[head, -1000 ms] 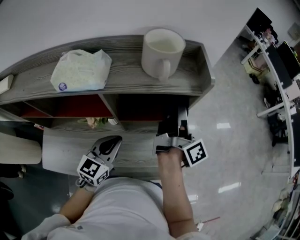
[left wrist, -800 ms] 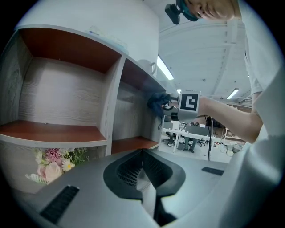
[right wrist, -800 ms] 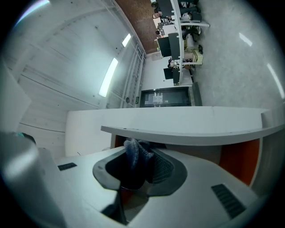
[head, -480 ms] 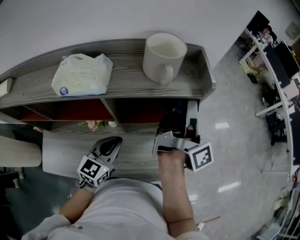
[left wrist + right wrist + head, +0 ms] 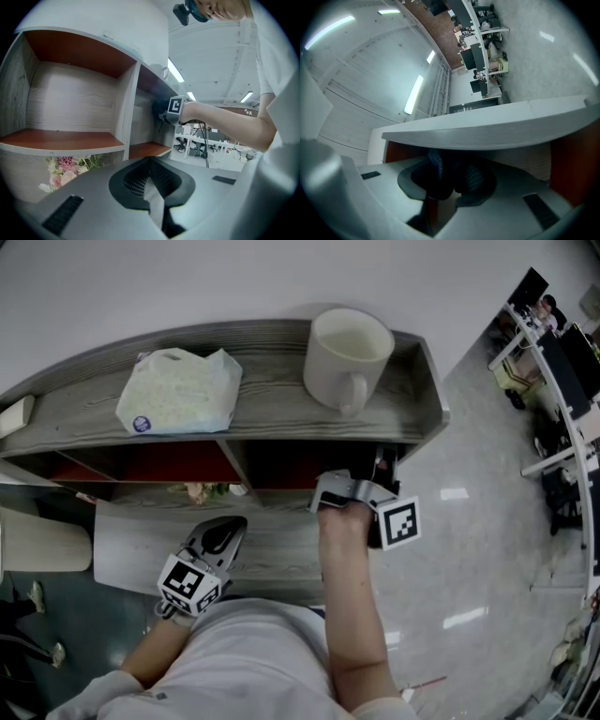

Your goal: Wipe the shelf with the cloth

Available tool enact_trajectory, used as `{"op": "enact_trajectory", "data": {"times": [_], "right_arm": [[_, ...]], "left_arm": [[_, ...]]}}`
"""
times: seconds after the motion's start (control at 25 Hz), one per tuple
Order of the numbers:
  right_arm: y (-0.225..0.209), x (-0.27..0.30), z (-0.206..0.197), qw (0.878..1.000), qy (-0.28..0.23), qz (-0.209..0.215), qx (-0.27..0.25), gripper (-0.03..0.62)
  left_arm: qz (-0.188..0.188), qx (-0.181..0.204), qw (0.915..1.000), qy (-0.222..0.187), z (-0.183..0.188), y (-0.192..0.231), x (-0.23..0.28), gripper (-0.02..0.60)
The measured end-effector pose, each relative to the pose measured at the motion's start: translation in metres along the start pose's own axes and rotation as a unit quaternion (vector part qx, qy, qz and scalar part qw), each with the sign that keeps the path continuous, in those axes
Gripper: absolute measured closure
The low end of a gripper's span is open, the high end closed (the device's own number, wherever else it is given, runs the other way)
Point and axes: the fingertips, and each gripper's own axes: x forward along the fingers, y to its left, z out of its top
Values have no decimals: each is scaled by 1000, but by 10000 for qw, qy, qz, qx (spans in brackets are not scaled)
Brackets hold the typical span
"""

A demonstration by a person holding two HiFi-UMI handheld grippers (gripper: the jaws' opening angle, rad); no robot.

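Grips a dark ribbed cloth (image 5: 436, 174) between the closed jaws of the right gripper (image 5: 451, 182), inside the right-hand compartment of the grey wood-grain shelf (image 5: 272, 395), just under the top board. Cannot be told whether the cloth touches a board. From the head view, shows only the rear of the right gripper (image 5: 361, 491) at the compartment mouth, with its marker cube (image 5: 400, 523) outside the shelf.

Keeps the left gripper (image 5: 150, 161) closed, jaws pressed together with nothing between them. Holds it above the lower board (image 5: 131, 545), in front of the left-hand compartment and well apart from the cloth. Places pink flowers (image 5: 63, 169) just below that compartment's floor.

Carries on the top board a white mug (image 5: 347, 351), upright, handle toward the front edge, and a pale plastic packet (image 5: 178, 390), lying flat to its left, apart from it. Bears a round blue label (image 5: 141, 424) on the packet; print too small to read.
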Motion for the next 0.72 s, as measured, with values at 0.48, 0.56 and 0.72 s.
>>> {"op": "enact_trajectory", "data": {"times": [0.48,0.56,0.72], "right_arm": [[-71,-12,0,9946,-309,-958,233,490],[-87,-21,0,9910,-372,-1253,297,490],[-126,-45,2,9780,-465,-1976,484,490]], "left_arm": [[72,-32,10000,-8,-2,7,-7,566],[72,-21,10000,3,-2,7,-7,566],[56,22,10000,45,-3,5,-6,566]]}}
